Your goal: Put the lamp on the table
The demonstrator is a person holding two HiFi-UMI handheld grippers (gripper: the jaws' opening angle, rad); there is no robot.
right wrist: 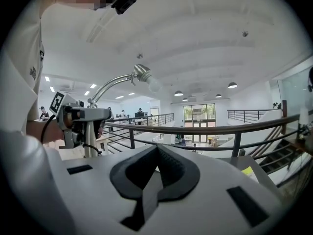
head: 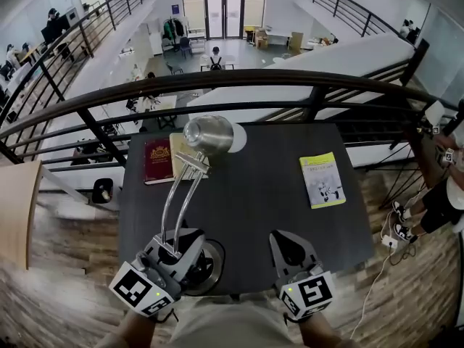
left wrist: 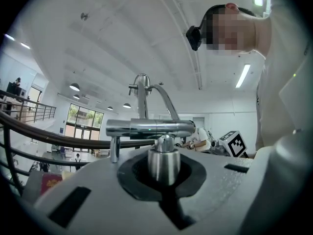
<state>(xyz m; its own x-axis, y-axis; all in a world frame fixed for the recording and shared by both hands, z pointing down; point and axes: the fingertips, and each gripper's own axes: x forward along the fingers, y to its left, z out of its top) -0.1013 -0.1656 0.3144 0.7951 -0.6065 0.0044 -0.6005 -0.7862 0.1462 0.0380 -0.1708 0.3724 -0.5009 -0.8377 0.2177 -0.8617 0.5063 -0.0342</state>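
The left hand-held gripper point(head: 176, 251) is clamping its jaws tight on the lamp point(head: 187, 164), pinching the short metal post at the foot of the twin arms. The lamp's round base point(head: 212, 264) is sitting just beside the jaws at the counter's point(head: 261, 209) near edge, left of the middle. The long axis is running from that near edge towards the far edge. The arms are leaning away from the person, and the lamp head point(head: 208, 135) is hanging close to the far edge with its pale bulb end facing right. The right hand-held gripper point(head: 288, 246) is hovering near the same edge, jaws pressed together on nothing, apart from the lamp.
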